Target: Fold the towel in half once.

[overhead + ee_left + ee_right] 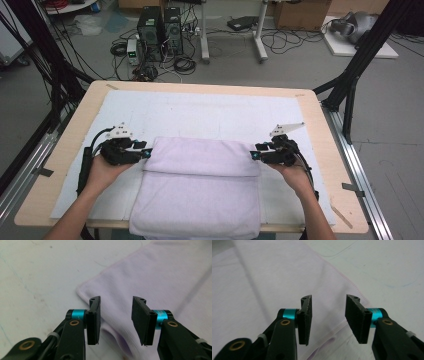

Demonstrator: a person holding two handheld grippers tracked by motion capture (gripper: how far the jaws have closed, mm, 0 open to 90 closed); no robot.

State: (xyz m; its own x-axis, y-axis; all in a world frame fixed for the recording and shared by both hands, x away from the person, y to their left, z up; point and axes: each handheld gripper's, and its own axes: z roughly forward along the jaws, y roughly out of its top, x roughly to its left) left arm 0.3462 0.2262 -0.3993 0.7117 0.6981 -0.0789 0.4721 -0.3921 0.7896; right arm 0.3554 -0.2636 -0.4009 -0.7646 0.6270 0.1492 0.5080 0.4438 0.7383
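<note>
In the high view, a lilac towel (200,187) lies folded on the white-covered tabletop (210,112), its near end cut off below; the left claw (148,153) and right claw (254,156) sit at the fold's two ends, apparently having laid it flat. The left gripper view shows parted, empty jaws over the towel's corner (86,290). The right gripper view shows the same, with the hem (352,285) beyond.

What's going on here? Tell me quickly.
A person is folding a lilac towel on a white-covered table, with a hand-held gripper in each hand. The towel's far part lies doubled over toward the person. The left hand-held gripper and the right hand-held gripper sit at the two ends of the folded edge, jaws open, nothing pinched between them.
</note>
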